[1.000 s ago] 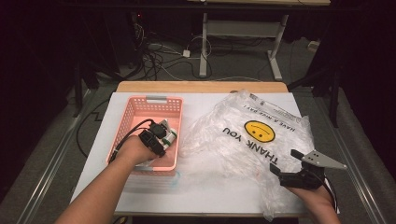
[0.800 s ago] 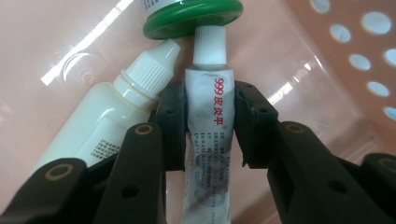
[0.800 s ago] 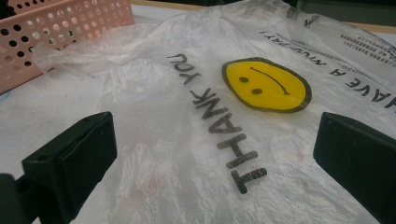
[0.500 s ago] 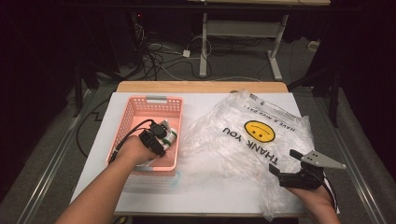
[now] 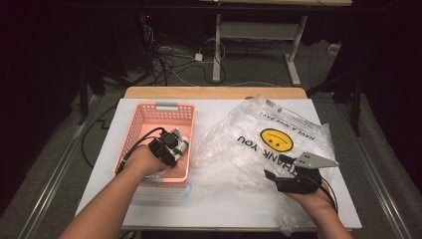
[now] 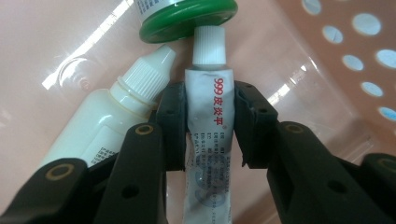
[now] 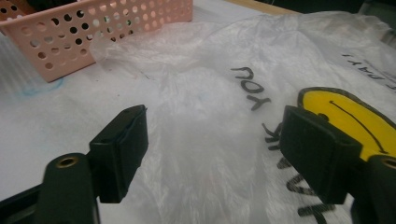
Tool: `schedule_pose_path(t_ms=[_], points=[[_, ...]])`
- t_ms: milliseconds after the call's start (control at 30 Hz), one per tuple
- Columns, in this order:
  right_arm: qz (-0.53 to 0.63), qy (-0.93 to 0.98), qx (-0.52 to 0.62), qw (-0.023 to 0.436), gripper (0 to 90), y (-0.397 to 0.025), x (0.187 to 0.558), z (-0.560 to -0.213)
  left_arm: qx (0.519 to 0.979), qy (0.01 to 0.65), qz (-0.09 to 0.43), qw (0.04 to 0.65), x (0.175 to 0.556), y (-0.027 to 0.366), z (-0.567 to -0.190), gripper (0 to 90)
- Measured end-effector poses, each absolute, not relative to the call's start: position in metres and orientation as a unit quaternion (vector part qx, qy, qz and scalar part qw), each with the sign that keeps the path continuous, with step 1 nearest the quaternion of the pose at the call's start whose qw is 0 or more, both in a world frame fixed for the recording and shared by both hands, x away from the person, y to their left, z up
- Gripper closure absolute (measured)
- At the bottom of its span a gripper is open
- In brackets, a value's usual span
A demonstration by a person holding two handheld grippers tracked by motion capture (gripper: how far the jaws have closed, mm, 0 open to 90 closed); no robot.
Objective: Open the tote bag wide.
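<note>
In the left gripper view the lower end of the ointment tube (image 6: 208, 135) ran out of the bottom of the picture, and the small grey print under its red "999" lettering was too fine to read. The left gripper (image 6: 208, 126) had its two black jaws pressed against the tube's flanks, so it was closed on the tube. The tube lay inside the pink basket (image 6: 327, 79), its white ribbed cap pointing at a green-lidded jar (image 6: 189, 21) that was cut off by the top edge; the cap touched or nearly touched the jar's lid, and which could not be told. A white dropper bottle (image 6: 107, 126) lay tilted just beside the tube on its left, its base hidden behind the left jaw.

From the high view the left gripper (image 5: 166, 149) sat low in the basket (image 5: 164, 112), and the hand and gripper covered most of what lay there, so the tube could not be picked out from above.

The right gripper (image 7: 210, 154) hovered over a crumpled clear plastic bag (image 7: 201, 93), its jaws standing wide apart with nothing between them. The bag's yellow smiley face (image 7: 348, 116) was partly hidden behind the right-hand jaw, and the black lettering was broken up by folds. In the high view that gripper (image 5: 281, 167) lay at the near edge of the bag (image 5: 234, 144), which was spread on the white table (image 5: 219, 199) to the right of the basket, well apart from the left hand.
</note>
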State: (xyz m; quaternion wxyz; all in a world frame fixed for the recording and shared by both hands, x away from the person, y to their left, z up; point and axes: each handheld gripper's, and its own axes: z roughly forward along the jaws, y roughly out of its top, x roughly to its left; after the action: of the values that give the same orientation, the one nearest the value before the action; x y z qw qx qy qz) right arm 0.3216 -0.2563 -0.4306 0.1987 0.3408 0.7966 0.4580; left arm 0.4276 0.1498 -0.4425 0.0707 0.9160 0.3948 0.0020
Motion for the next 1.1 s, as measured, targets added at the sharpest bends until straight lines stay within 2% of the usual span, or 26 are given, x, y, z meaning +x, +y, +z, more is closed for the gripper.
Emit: schedule_pose_path(t_ms=[267,367,500,667,1100], points=[[0.422,0.83,0.318,0.177,43.9,-0.229,0.35,-0.441,0.916,0.396,0.0,0.072,0.428,0.15,-0.443,65.3],[0.405,0.843,0.312,0.169,40.6,-0.222,0.356,-0.447,0.916,0.395,0.0,0.072,0.428,0.15,-0.443,65.4],[0.39,0.854,0.309,0.155,25.9,-0.214,0.355,-0.456,0.916,0.395,0.001,0.071,0.428,0.149,-0.442,65.3],[0.364,0.867,0.307,0.147,25.1,-0.209,0.358,-0.466,0.916,0.394,-0.001,0.074,0.428,0.15,-0.443,65.3],[0.339,0.877,0.3,0.158,63.8,-0.209,0.361,-0.473,0.917,0.393,0.0,0.075,0.428,0.15,-0.443,65.4]])
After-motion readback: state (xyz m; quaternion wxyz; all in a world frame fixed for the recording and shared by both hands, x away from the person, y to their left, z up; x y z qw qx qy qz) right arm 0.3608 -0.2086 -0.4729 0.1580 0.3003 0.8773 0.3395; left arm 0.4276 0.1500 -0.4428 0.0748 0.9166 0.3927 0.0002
